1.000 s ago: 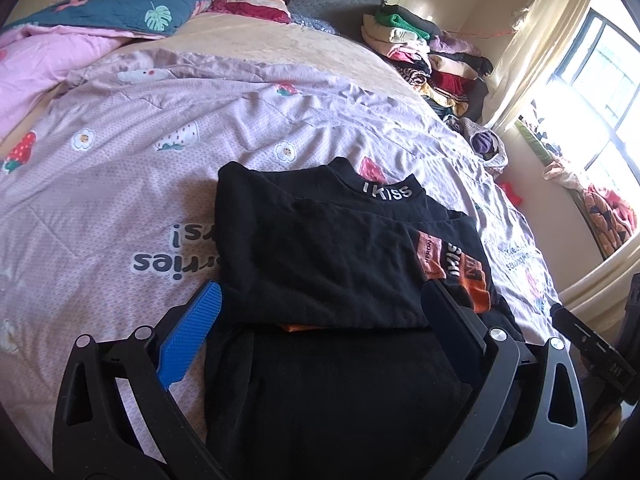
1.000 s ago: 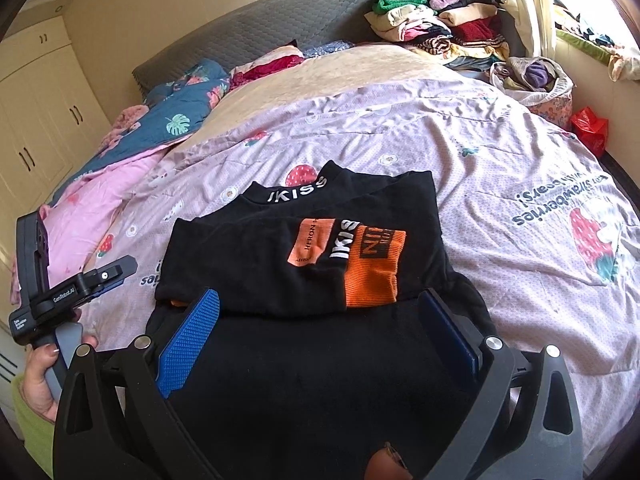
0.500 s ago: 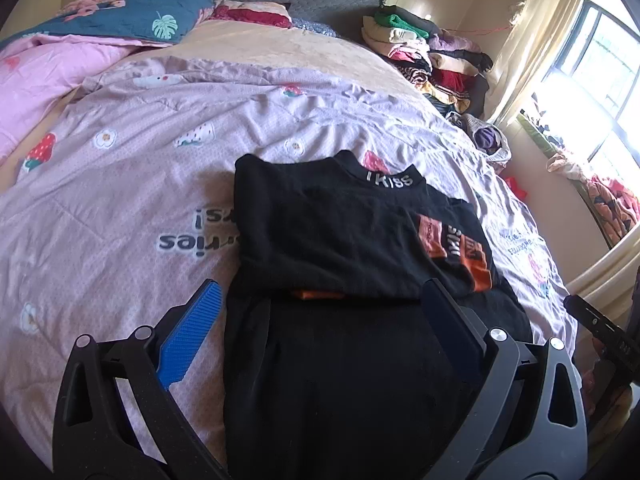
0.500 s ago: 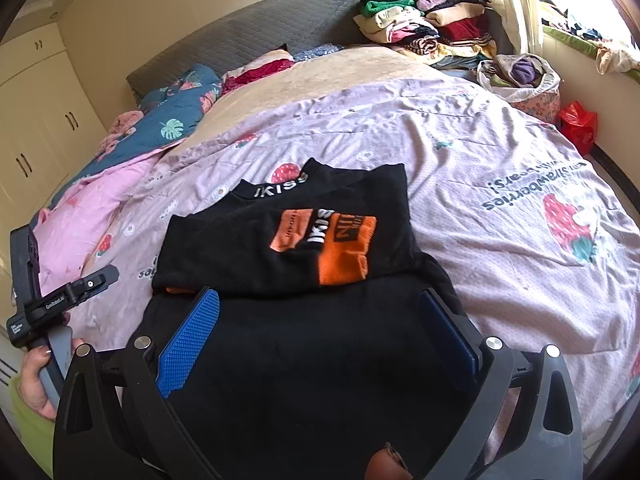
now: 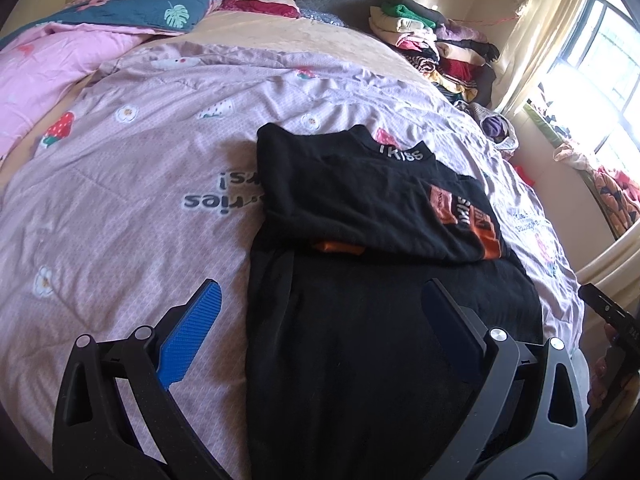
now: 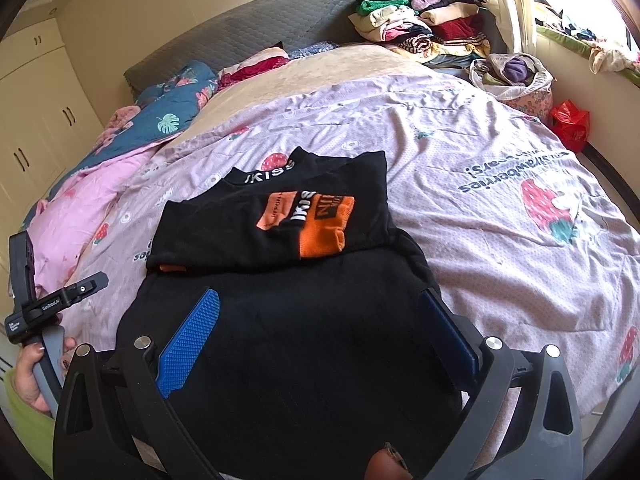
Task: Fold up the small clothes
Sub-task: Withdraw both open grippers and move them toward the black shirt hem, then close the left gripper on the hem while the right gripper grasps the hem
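Observation:
A black top point(image 5: 360, 320) with an orange print and a white-lettered collar lies flat on the lilac strawberry quilt point(image 5: 140, 184). Its sleeves are folded across the chest, one orange cuff point(image 6: 324, 232) on top. My left gripper point(image 5: 320, 320) is open and empty, held over the garment's lower left part, one blue finger point(image 5: 192, 332) above the quilt. My right gripper point(image 6: 320, 328) is open and empty above the garment's point(image 6: 280, 320) lower hem. The left gripper's handle and hand point(image 6: 36, 320) show at the right wrist view's left edge.
A pile of folded clothes point(image 6: 420, 28) sits at the bed's far right corner. A pink blanket point(image 5: 48, 76) and a blue leaf-print duvet point(image 5: 152, 8) lie at the far left. A cloth basket point(image 6: 516, 76) and a red bag point(image 6: 568, 124) stand beside the bed.
Both grippers have drawn back toward the near edge of the bed, so the garment sits farther off and more of its lower half shows. Jaws stay open.

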Demonstrator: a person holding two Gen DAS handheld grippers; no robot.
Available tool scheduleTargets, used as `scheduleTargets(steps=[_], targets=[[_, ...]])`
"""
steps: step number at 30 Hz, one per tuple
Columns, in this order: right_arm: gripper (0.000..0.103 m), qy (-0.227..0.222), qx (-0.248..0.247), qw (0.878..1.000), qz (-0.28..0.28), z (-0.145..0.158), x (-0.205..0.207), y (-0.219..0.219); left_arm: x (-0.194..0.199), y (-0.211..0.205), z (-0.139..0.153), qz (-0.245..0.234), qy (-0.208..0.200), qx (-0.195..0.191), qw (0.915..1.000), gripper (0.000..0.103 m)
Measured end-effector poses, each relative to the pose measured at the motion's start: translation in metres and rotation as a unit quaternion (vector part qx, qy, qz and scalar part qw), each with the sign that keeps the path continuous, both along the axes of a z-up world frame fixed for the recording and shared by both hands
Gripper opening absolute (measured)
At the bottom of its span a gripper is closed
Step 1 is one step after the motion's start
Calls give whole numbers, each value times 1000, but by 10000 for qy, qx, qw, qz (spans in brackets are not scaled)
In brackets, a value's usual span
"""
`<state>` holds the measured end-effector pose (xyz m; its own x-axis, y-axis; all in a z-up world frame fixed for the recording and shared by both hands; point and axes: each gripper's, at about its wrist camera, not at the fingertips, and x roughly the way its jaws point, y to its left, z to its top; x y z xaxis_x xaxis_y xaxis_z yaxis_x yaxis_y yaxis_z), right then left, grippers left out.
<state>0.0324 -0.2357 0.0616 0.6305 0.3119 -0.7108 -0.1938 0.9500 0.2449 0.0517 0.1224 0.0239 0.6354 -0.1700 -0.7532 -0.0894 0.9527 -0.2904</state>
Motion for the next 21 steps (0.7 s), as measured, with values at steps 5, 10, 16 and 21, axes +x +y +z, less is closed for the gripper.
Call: scheduleTargets(steps=[5, 10, 16, 21], targets=[[99, 104, -10, 9999, -25, -6, -7, -7, -12, 1, -2, -25, 63, 70, 10000, 94], [99, 210, -46, 9998, -55, -13, -16, -16, -27, 1, -10, -27, 192, -1, 9998, 94], [99, 389, -85, 9992, 23, -20, -27, -25, -43, -2, -20, -55, 341, 35, 9994, 94], [99, 532, -10, 9986, 28, -29, -35, -31, -54, -3, -25, -74, 415, -5, 9991, 94]])
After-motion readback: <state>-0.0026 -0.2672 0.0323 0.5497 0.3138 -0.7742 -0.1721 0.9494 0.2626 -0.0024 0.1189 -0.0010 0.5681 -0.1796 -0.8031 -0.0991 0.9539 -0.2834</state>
